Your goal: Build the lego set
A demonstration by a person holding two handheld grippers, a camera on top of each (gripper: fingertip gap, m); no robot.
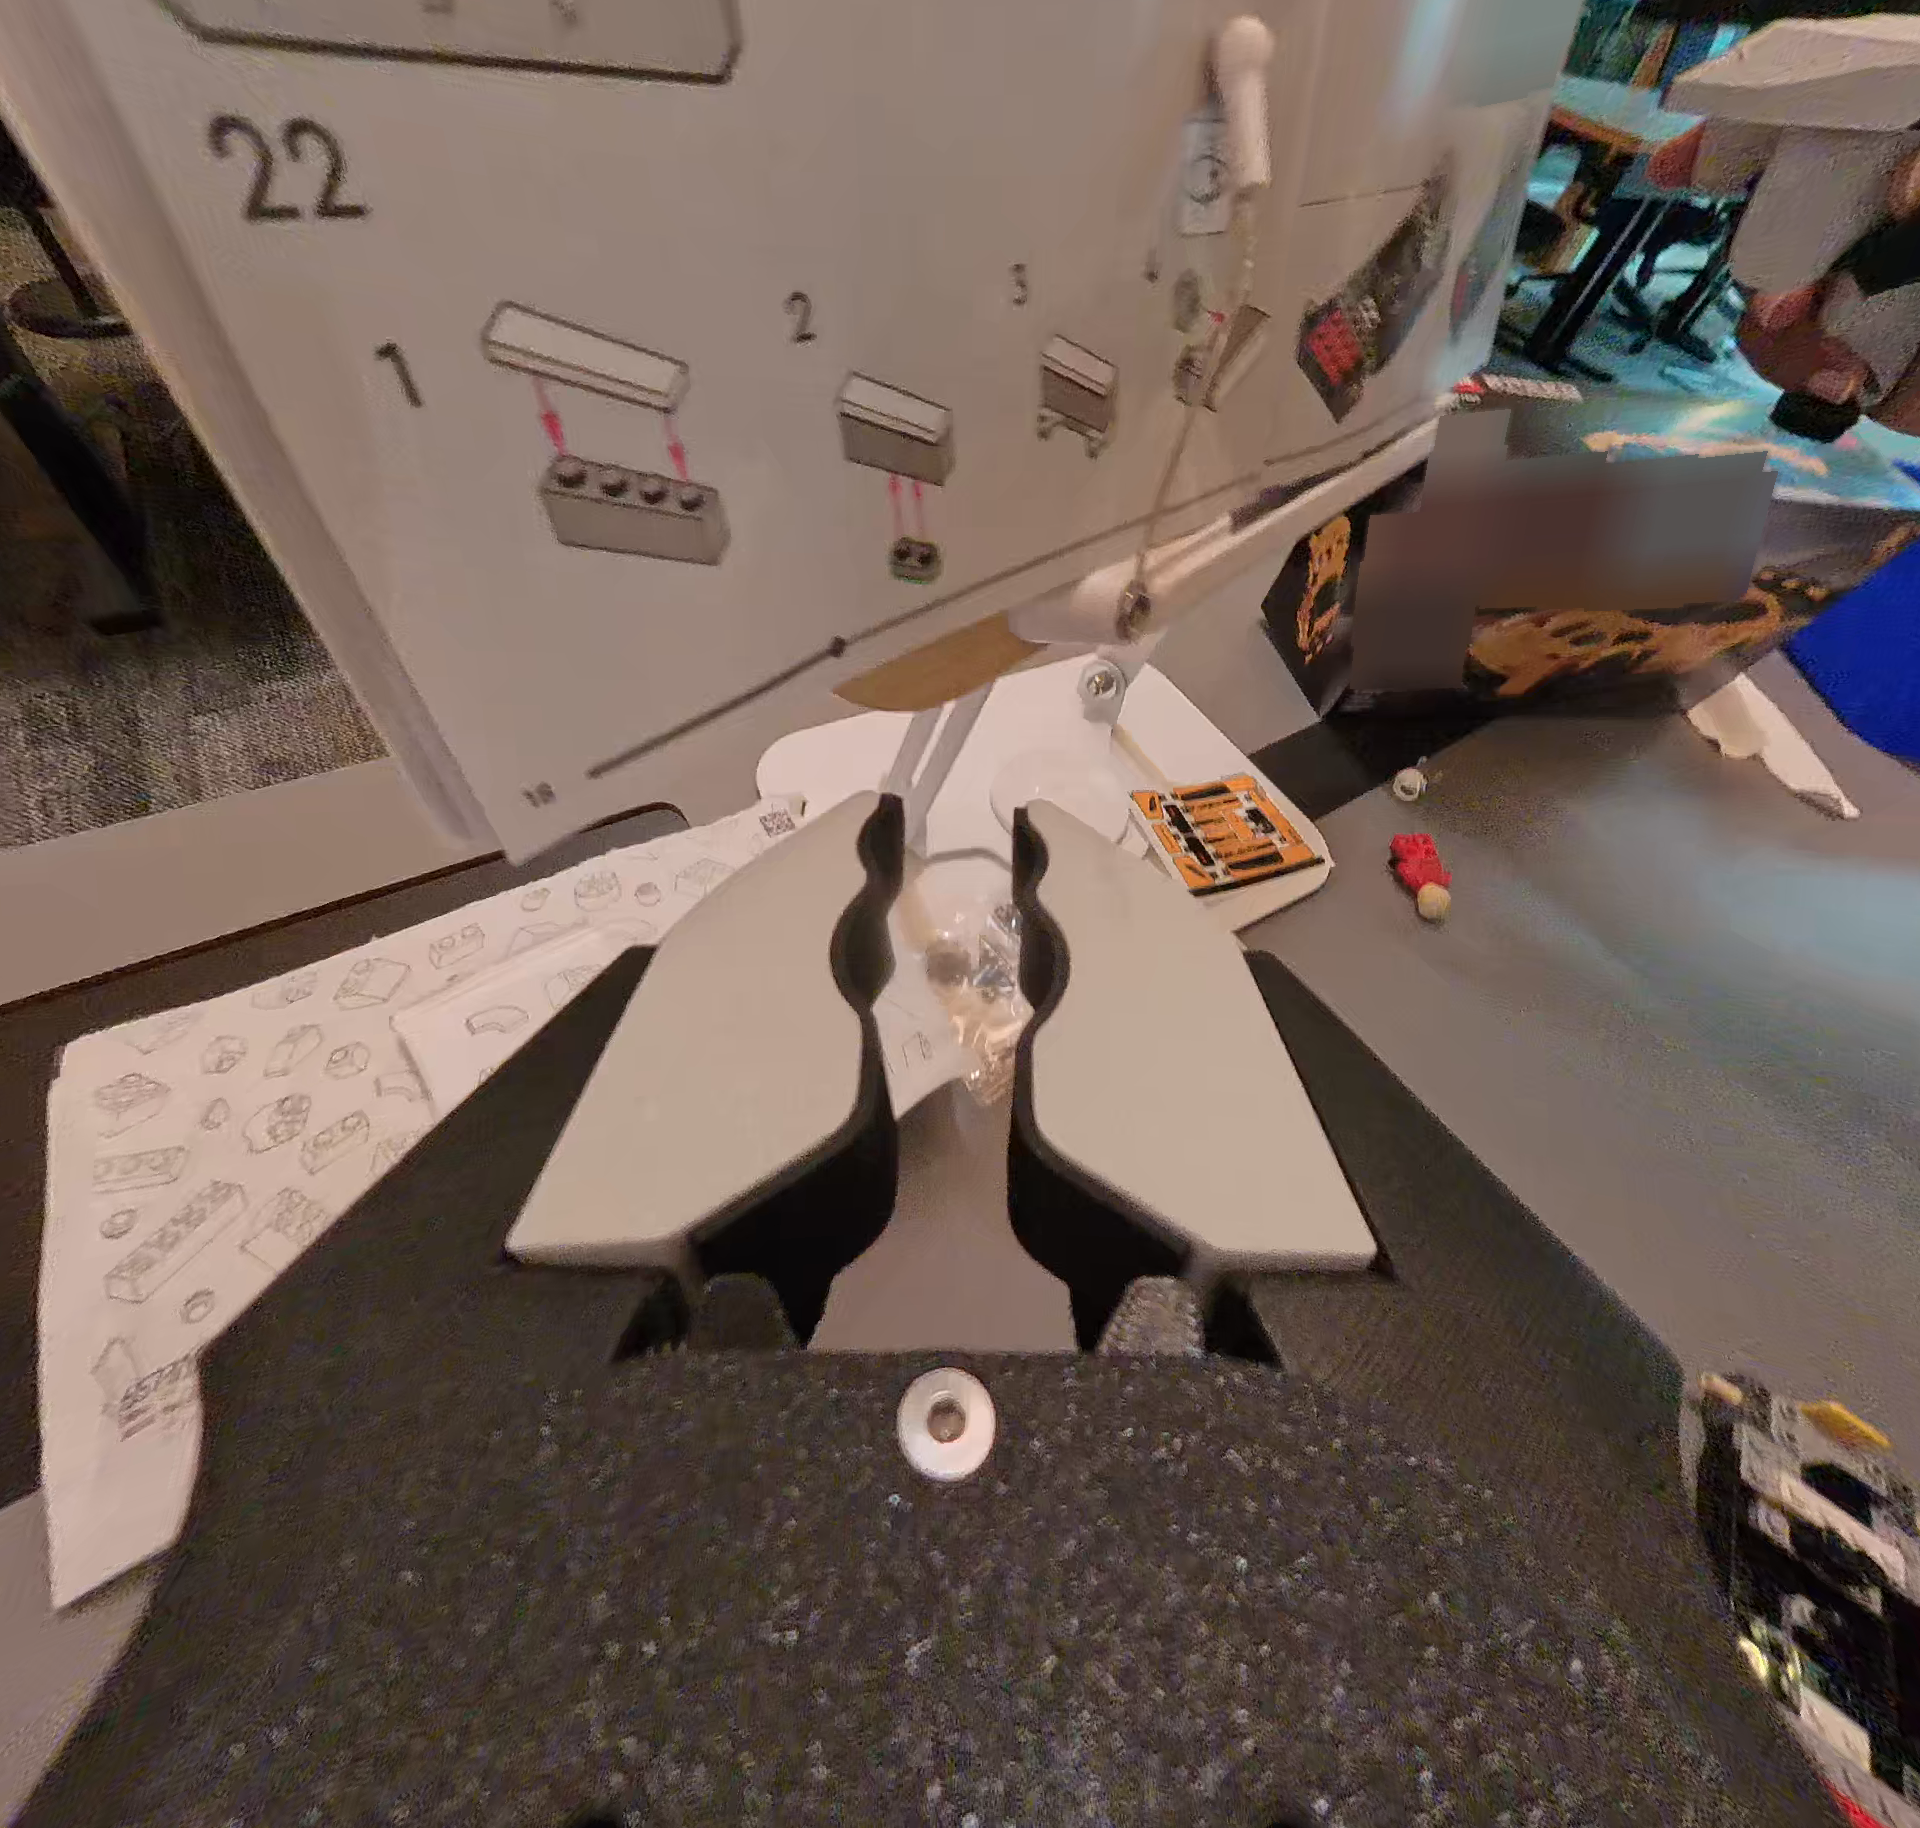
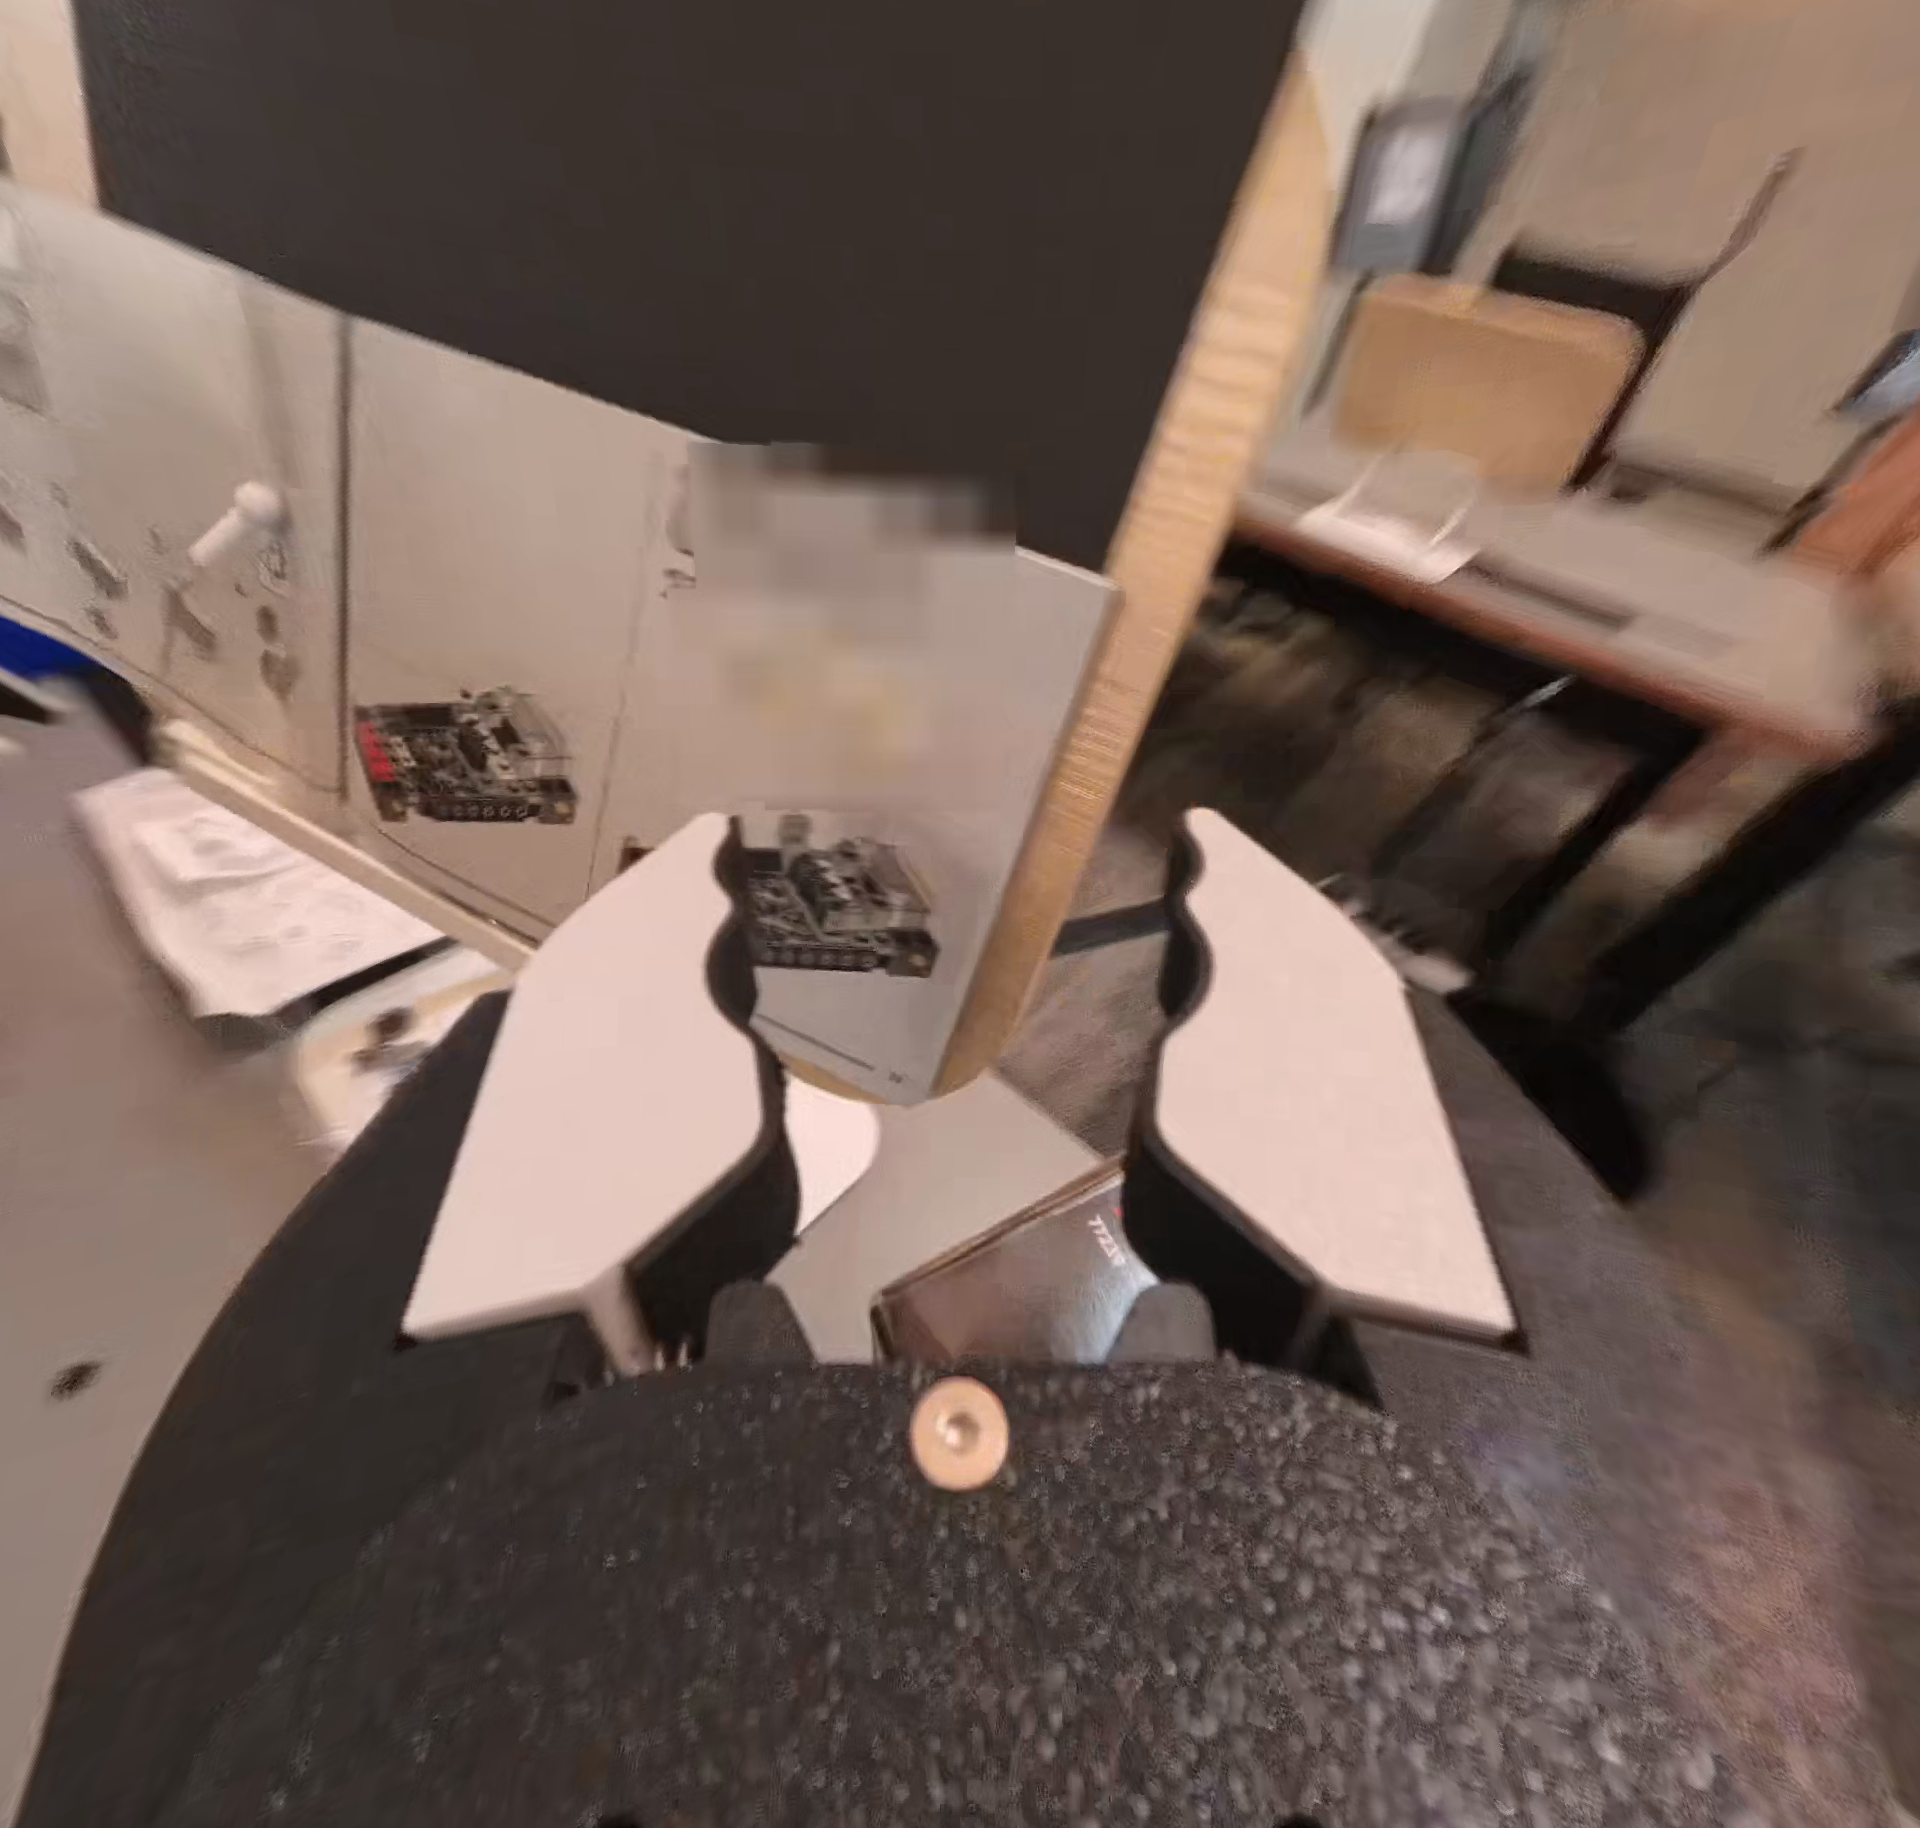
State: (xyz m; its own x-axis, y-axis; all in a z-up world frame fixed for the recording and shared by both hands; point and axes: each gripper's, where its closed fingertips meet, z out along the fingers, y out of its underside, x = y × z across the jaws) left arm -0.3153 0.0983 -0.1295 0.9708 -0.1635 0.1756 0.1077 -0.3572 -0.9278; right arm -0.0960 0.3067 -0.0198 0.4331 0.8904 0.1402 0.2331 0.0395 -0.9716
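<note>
The instruction booklet (image 1: 727, 376) stands open on a white stand (image 1: 1101, 615), showing drawn steps with grey bricks. My left gripper (image 1: 954, 822) is open with a narrow gap and holds nothing. Beyond its tips a clear bag of small parts (image 1: 971, 968) lies on the grey table (image 1: 1558, 999). A small red piece with a tan ball (image 1: 1418, 869) lies to the right. A partly built black-and-white model (image 1: 1808, 1570) sits at the lower right. My right gripper (image 2: 956, 843) is open wide and empty, facing the booklet's right page (image 2: 831, 843) and the stand's wooden edge (image 2: 1174, 552).
A white paper bag printed with brick drawings (image 1: 239, 1134) lies at the left. An orange-and-black sticker sheet (image 1: 1226, 833) lies by the stand's base. A dark box (image 1: 1558, 646) stands behind; one also lies under my right gripper (image 2: 1039, 1290). A hand with the other gripper's white body (image 1: 1808, 178) is at upper right. Some 35 cm of space lies between my two pairs of fingers. My right tips are about 40 cm from the partly built black-and-white model (image 1: 1808, 1570), my left tips only 30 cm.
</note>
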